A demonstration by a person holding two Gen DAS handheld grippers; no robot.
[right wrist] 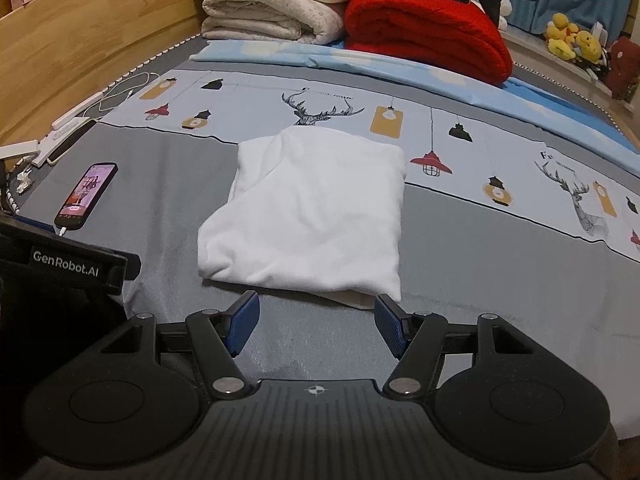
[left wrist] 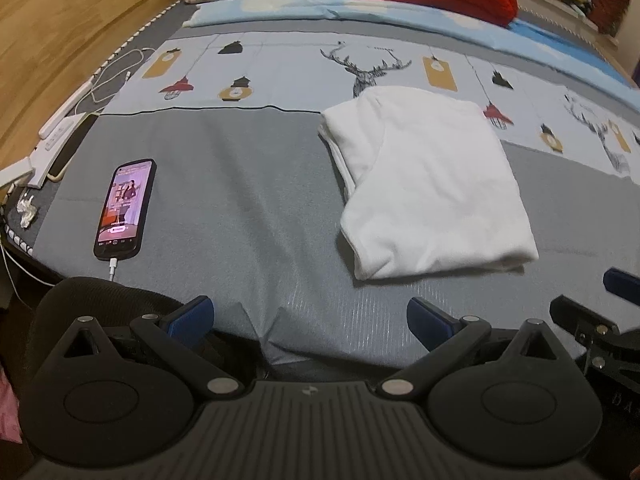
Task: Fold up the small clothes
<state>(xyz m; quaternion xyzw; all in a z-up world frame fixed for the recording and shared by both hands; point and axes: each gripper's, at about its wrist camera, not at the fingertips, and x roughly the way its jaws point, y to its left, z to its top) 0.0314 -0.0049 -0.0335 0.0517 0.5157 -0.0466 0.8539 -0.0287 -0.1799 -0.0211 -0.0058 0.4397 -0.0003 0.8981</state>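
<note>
A white garment [left wrist: 432,184] lies folded into a compact rectangle on the grey bedspread [left wrist: 240,184]. In the left wrist view my left gripper [left wrist: 310,318] hovers open over bare bedspread, below and left of the garment, with nothing between its blue pads. The right gripper's fingers [left wrist: 580,320] show at the right edge there. In the right wrist view the same white garment [right wrist: 312,208] sits just beyond my right gripper [right wrist: 316,326], which stands open with nothing between its blue pads, just short of the cloth's near edge.
A lit phone [left wrist: 125,208] on a charging cable lies at the left of the bed, with more cables and white remotes [left wrist: 60,128] beyond it. Folded cream blankets [right wrist: 272,4] and a red blanket [right wrist: 428,28] are stacked at the head. A wooden wall [right wrist: 100,28] runs along the left.
</note>
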